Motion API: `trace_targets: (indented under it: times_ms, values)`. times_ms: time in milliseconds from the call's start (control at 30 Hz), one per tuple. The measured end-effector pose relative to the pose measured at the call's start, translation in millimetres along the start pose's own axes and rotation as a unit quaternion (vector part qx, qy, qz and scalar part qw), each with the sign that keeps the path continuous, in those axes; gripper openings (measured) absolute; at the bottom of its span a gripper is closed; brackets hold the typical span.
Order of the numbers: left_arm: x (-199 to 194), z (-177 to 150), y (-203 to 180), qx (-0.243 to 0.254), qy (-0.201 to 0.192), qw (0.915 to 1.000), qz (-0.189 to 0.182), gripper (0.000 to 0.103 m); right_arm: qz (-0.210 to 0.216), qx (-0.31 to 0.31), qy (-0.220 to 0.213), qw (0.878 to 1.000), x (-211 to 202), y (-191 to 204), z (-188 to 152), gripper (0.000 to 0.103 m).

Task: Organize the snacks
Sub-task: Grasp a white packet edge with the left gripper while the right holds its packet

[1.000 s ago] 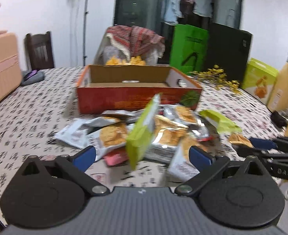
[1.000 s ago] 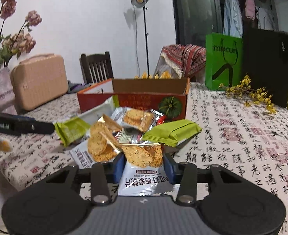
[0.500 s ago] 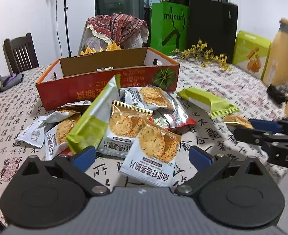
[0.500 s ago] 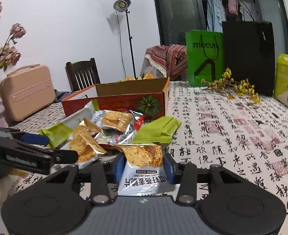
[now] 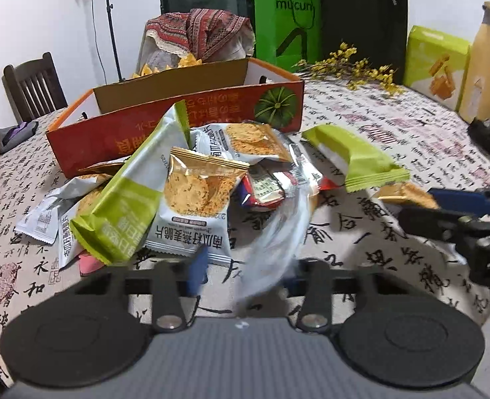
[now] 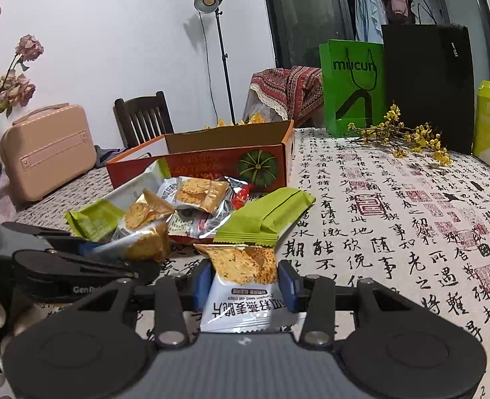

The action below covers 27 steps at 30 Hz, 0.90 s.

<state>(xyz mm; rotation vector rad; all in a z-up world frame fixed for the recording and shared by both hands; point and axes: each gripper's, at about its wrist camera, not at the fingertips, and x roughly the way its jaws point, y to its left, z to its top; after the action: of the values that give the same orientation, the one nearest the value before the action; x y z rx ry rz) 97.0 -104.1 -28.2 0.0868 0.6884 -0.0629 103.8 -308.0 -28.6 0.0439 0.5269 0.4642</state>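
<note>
Behind your table stand a white wall (image 6: 111, 33), a lit lamp (image 6: 208, 0), a dark chair (image 6: 143, 118) and a dark window (image 6: 308, 16).

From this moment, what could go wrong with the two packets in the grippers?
1. The left gripper has just been closing on a packet that shows only as a blur, so the hold may be poor and the packet could slip.
2. The right gripper holds its packet by the side edges; the soft bag could crumple.
3. The pile leans against the box; a bump could scatter it.
</note>
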Motion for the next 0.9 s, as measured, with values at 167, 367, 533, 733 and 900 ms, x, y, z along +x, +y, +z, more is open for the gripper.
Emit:
trace_targets:
  times_ms: [167,367,533,733,900]
  values:
    - [-13,-2,7,-0.007,-0.013,0.9997,-0.019,0.017,-0.006,-0.004,0.006,1.000,-1,7,0,0.042]
    - [-28,-5,13,-0.011,-0.032,0.9987,-0.039,0.010,-0.011,-0.011,0.012,1.000,-6,22,-2,0.042]
    - [-38,-7,20,-0.016,-0.045,0.9975,-0.051,0.010,-0.014,-0.018,0.011,1.000,-13,33,-2,0.042]
    - [-53,-5,31,-0.025,-0.067,0.9958,-0.057,0.010,-0.020,-0.025,0.005,0.999,-19,42,3,0.042]
    - [-68,4,42,-0.026,-0.094,0.9939,-0.052,0.010,-0.021,-0.026,-0.004,0.999,-17,45,13,0.042]
